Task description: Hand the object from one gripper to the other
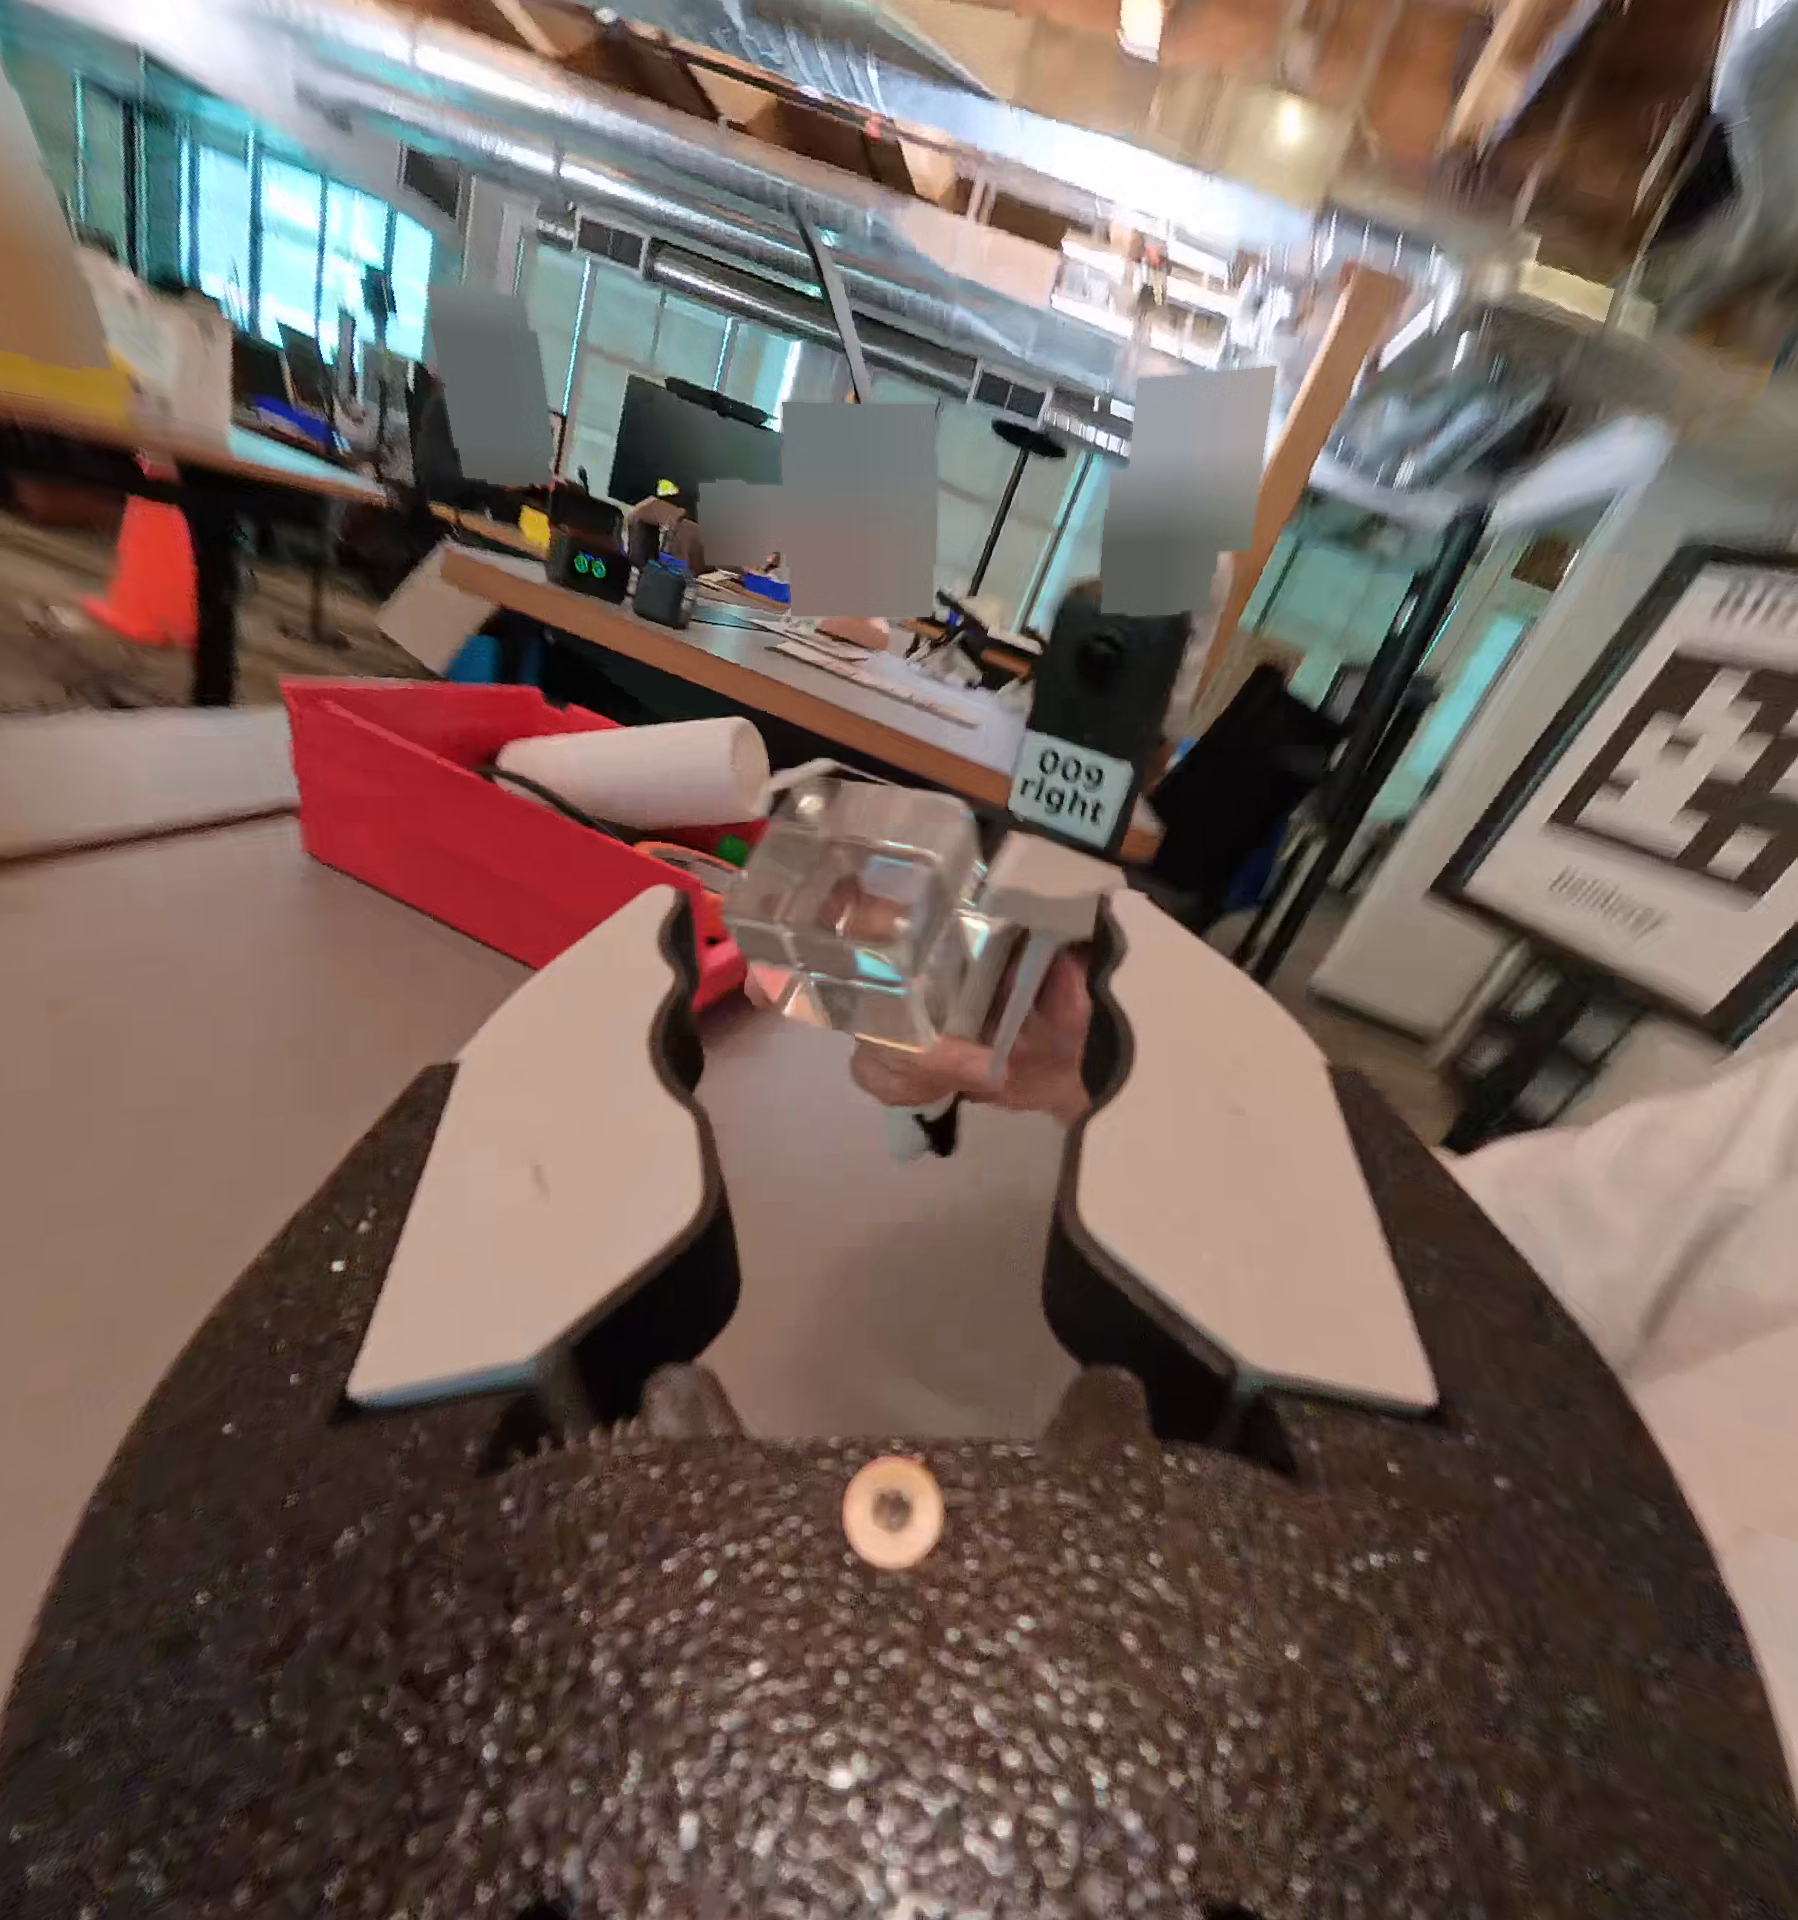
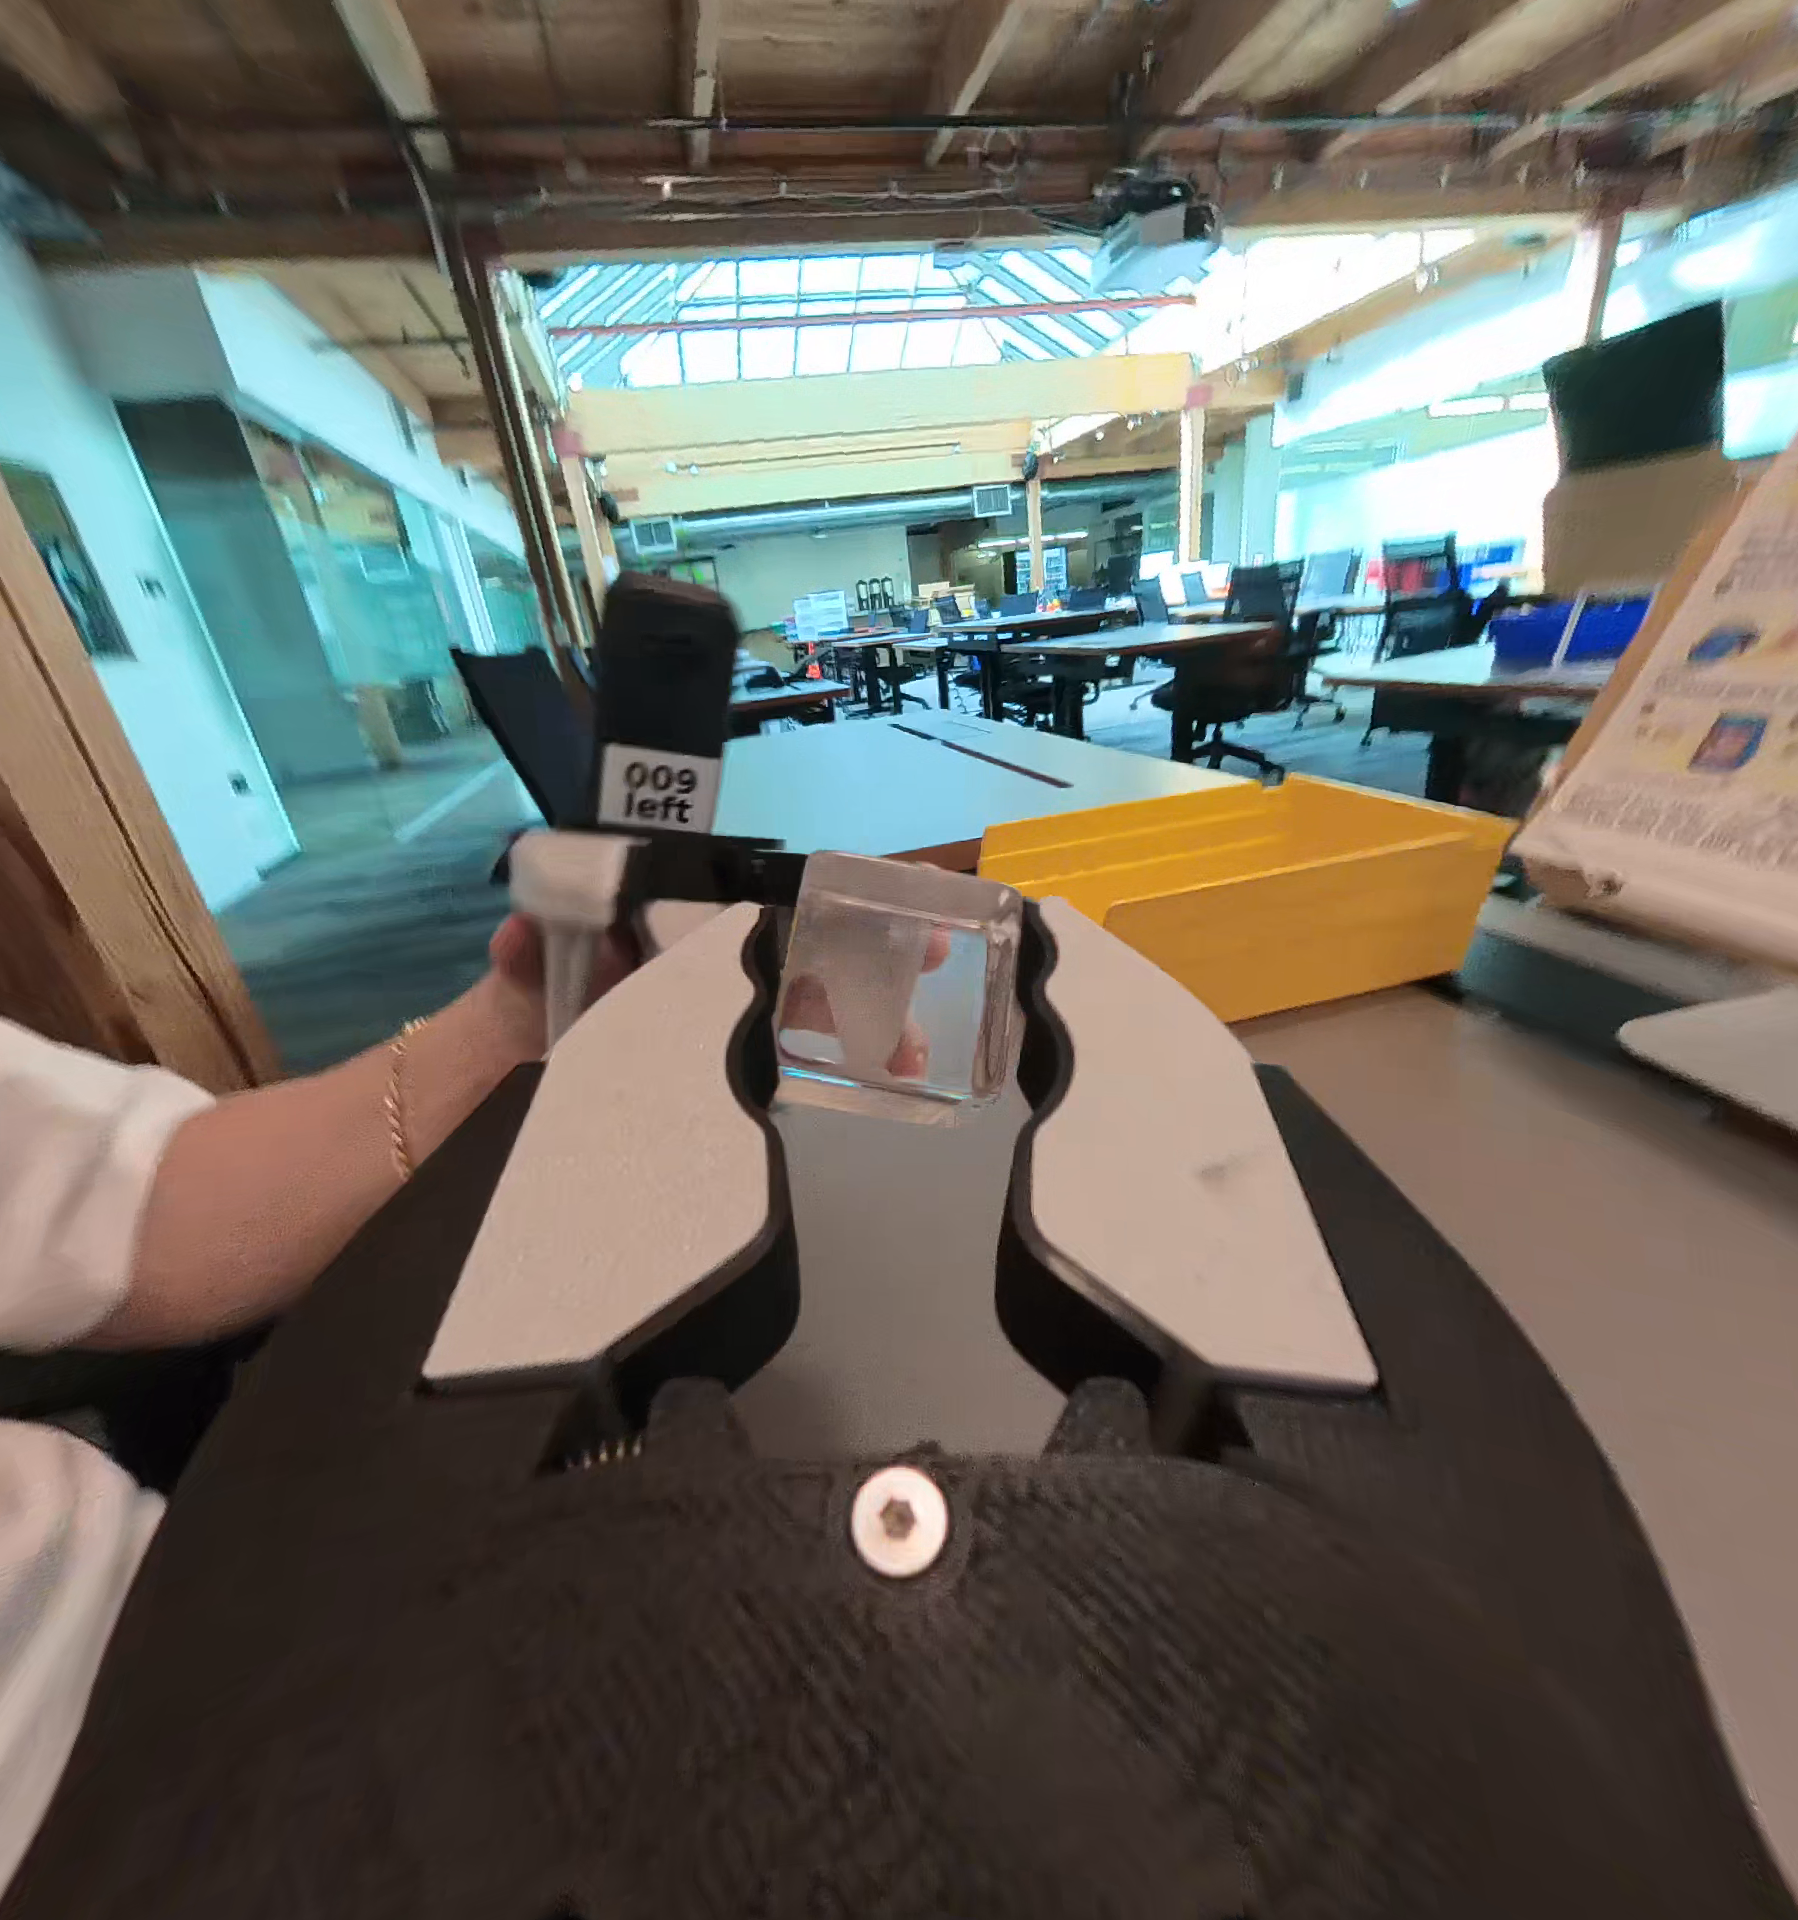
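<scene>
Above table, cube between right claw fingers

Right gripper jaws clamp a clear cube above the table.

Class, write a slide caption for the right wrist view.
Right gripper clamps a clear cube above the table, left gripper alongside.

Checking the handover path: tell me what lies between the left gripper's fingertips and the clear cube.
Nothing: in the left wrist view, the open left gripper faces the clear cube, held by the right gripper, with only air between.
</scene>
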Demonstrator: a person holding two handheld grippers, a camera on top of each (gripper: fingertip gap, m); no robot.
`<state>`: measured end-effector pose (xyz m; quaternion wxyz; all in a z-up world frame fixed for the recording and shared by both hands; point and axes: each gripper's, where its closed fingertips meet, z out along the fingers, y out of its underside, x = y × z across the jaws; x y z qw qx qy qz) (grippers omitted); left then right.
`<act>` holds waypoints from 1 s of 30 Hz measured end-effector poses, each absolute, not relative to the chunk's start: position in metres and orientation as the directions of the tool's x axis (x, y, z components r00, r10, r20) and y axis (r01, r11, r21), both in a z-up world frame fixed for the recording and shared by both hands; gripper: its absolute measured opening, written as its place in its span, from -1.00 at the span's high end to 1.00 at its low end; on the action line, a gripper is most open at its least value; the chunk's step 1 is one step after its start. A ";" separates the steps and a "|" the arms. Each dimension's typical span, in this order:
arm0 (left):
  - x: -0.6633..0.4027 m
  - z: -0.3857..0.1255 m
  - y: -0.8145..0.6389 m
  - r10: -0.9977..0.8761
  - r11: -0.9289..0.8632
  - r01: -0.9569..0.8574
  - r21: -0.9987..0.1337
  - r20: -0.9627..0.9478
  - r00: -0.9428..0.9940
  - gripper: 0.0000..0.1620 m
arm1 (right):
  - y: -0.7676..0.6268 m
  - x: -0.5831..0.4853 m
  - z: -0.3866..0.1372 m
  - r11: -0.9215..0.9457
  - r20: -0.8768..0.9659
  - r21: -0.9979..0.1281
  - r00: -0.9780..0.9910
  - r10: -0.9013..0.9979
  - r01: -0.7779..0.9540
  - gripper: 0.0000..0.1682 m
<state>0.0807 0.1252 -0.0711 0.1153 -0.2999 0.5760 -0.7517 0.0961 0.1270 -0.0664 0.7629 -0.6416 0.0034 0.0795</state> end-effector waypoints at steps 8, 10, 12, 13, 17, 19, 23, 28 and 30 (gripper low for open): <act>0.082 -0.093 0.125 -0.331 -0.379 -0.332 -0.864 0.462 -0.823 0.29 | 0.129 0.079 -0.061 0.207 -0.051 -0.974 0.983 0.175 -0.088 0.48; 0.078 -0.088 0.122 -0.314 -0.401 -0.279 -0.872 0.417 -0.853 0.34 | 0.128 0.078 -0.058 0.240 -0.085 -0.962 0.976 0.198 -0.132 0.48; 0.073 -0.084 0.119 -0.273 -0.418 -0.271 -0.867 0.404 -0.873 0.38 | 0.130 0.078 -0.058 0.244 -0.113 -0.956 0.970 0.213 -0.165 0.48; 0.072 -0.084 0.118 -0.256 -0.424 -0.282 -0.861 0.412 -0.875 0.42 | 0.131 0.077 -0.059 0.245 -0.117 -0.955 0.970 0.214 -0.170 0.48; 0.074 -0.089 0.118 -0.276 -0.396 -0.259 -0.881 0.382 -0.882 0.47 | 0.135 0.075 -0.064 0.226 -0.116 -0.960 0.970 0.213 -0.164 0.48; 0.079 -0.093 0.122 -0.361 -0.350 -0.191 -0.917 0.320 -0.876 0.47 | 0.137 0.079 -0.072 0.175 -0.096 -0.976 0.980 0.172 -0.126 0.50; 0.088 -0.093 0.136 -0.564 -0.214 0.003 -0.977 0.121 -0.817 0.47 | 0.133 0.088 -0.077 0.075 -0.202 -0.974 0.969 0.139 -0.214 0.25; 0.090 -0.098 0.148 -0.682 0.209 0.327 -0.922 -0.377 -0.626 0.47 | 0.130 0.074 -0.093 -0.129 -0.588 -0.805 0.752 0.297 -0.579 0.06; 0.088 -0.103 0.146 -0.633 0.369 0.407 -0.835 -0.547 -0.548 0.47 | 0.134 0.075 -0.096 -0.138 -0.647 -0.756 0.696 0.312 -0.640 0.08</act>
